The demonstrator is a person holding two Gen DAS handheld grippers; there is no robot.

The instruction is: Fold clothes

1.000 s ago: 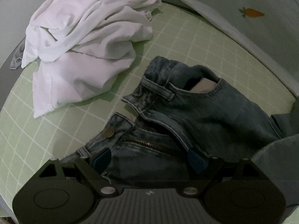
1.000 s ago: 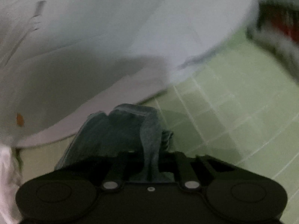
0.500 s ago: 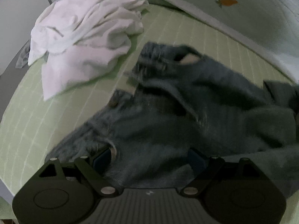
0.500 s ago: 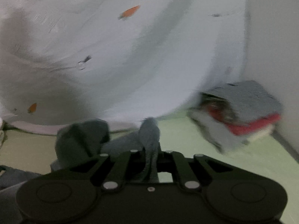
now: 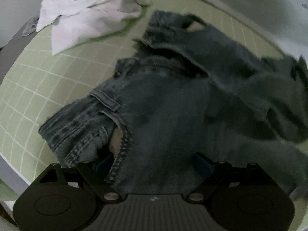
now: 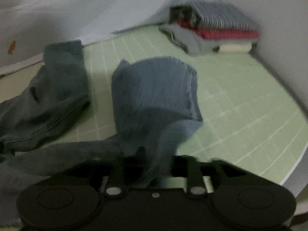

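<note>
- Spreading out a pair of jeans (image 5: 173, 105) on the bed (image 5: 48, 80), by the look of it. The green checked sheet is under everything.
- Left gripper (image 5: 154, 165) hangs right over the waistband end, pointing steeply down. Its jaws stand wide apart, with denim bunched between them by the open zipper, but I can't see the pads pressing on anything, so I'd call it not gripping.
- Right gripper (image 6: 156, 165) is down at the leg end, and its jaws are opening right now. A twist of the leg cuff (image 6: 154, 90) sits in the gap, looking more like it's being let go than clamped.
- The other leg (image 6: 48, 88) lies off to the left of the right gripper, apart from the first one, with bare sheet between them.
- Key relation: the jeans run lengthwise from the left gripper's waistband out to the right gripper's cuffs, so each hand is nearest its own end. My guess is the next move is bringing one leg over the other, and the right hand is better placed for that.
- Other stuff: a crumpled white shirt (image 5: 92, 13) beyond the waistband, and a stack of folded clothes (image 6: 213, 27) in the far corner.
</note>
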